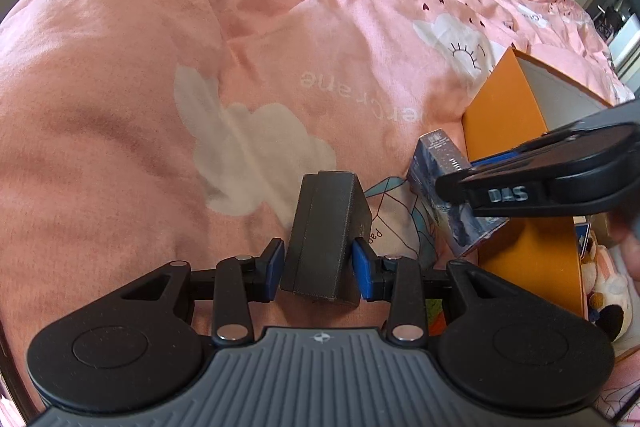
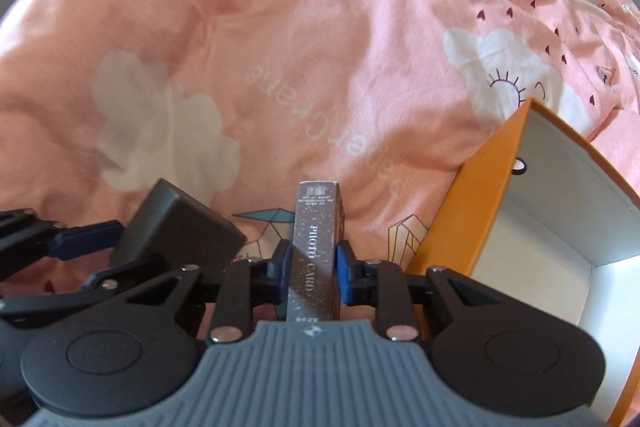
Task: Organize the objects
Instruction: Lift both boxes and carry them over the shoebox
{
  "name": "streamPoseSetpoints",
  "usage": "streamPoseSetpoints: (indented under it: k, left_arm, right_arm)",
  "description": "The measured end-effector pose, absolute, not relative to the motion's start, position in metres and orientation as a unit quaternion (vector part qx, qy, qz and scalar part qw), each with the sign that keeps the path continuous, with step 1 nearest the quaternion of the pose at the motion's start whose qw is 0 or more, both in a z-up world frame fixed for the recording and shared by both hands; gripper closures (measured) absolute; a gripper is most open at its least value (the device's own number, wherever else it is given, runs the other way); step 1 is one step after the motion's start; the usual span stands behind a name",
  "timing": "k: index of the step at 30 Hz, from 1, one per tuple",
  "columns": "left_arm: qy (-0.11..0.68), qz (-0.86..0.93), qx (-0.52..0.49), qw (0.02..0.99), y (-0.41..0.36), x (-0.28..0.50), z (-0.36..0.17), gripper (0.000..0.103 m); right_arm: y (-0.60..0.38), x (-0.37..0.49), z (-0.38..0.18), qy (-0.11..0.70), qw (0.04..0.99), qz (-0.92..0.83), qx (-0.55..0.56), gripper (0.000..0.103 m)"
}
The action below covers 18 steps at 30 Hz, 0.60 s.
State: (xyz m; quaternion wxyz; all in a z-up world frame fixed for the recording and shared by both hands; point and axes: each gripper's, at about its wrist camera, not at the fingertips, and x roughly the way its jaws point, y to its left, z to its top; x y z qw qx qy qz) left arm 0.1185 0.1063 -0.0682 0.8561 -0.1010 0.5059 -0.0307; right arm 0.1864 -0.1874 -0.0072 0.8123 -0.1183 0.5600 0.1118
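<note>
While the orange box [image 2: 472,219] beside them on the bed [image 2: 280,67] is sitting nearly empty, the left claw [image 1: 318,263] is gripping a black box [image 1: 324,235] and the right claw [image 2: 312,267] is clamping a photo card pack [image 2: 316,247], both not yet stowed.

You have a dark grey rectangular box [image 1: 322,239], matte and closed, tilted on end above the pink bed cover. Just to its right stands your slim photo-card box [image 2: 316,251], bluish with fine speckles and "PHOTO CARD" printed along its narrow face, held upright. Beside that, the orange box [image 2: 476,211] lies open on the bed, its white inside showing.
</note>
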Motion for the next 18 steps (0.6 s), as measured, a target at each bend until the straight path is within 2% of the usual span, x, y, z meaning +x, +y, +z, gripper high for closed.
streamPoseSetpoints:
  k: [13, 18]
  left_arm:
    - [0.411, -0.053, -0.154, 0.897, 0.080, 0.112, -0.005, 0.063]
    - [0.377, -0.082, -0.171, 0.906, 0.054, 0.122, 0.021, 0.063]
  right_arm:
    - [-0.251, 0.145, 0.082, 0.458, 0.878, 0.138, 0.018, 0.079]
    - [-0.283, 0.130, 0.108, 0.420, 0.900, 0.108, 0.037, 0.079]
